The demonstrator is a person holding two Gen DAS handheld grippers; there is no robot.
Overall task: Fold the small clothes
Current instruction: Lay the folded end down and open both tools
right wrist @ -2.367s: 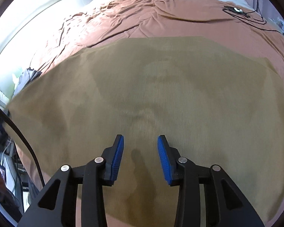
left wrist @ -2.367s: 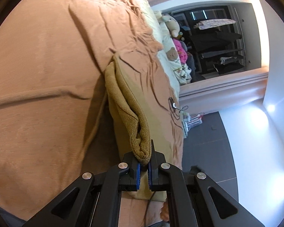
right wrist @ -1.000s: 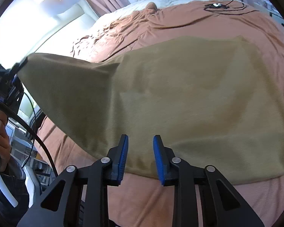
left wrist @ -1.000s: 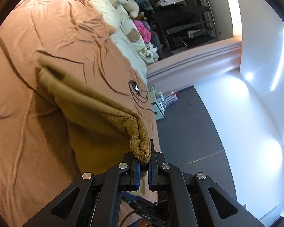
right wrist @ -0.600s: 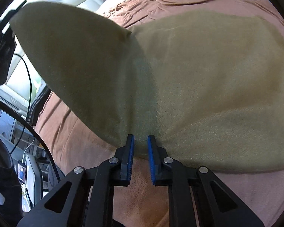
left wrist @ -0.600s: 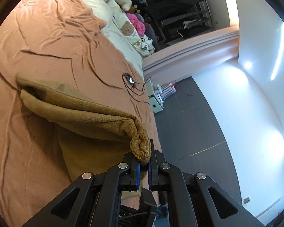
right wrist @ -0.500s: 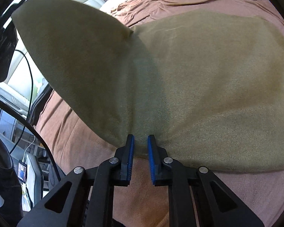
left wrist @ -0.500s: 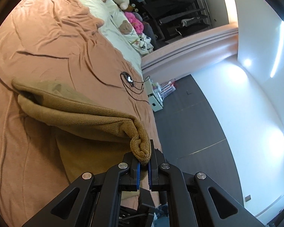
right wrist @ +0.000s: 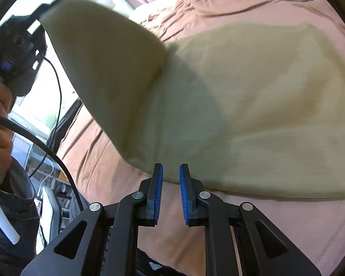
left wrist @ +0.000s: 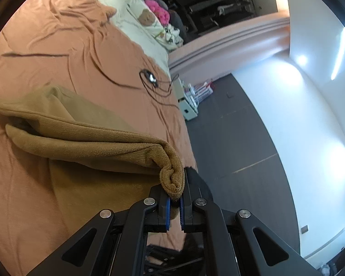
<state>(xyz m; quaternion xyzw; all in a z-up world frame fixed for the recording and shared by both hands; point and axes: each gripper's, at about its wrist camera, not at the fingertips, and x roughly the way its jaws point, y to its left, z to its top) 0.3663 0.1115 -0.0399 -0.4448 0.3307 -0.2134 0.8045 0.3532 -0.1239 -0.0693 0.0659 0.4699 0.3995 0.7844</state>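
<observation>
From my station, the olive-brown cloth reads as soft, matt fleece with a fine nap, bunched thick where the left gripper pinches it. My right gripper shows matt black plastic arms, small shiny metal screw heads and blue ribbed pads that look rubbery. The bed cover under it is a smooth, thin salmon-coloured woven fabric, creased, without sheen. The floor looks like dark, matt tile with thin joints, and the wall is smooth and glossy enough to mirror the lights.
</observation>
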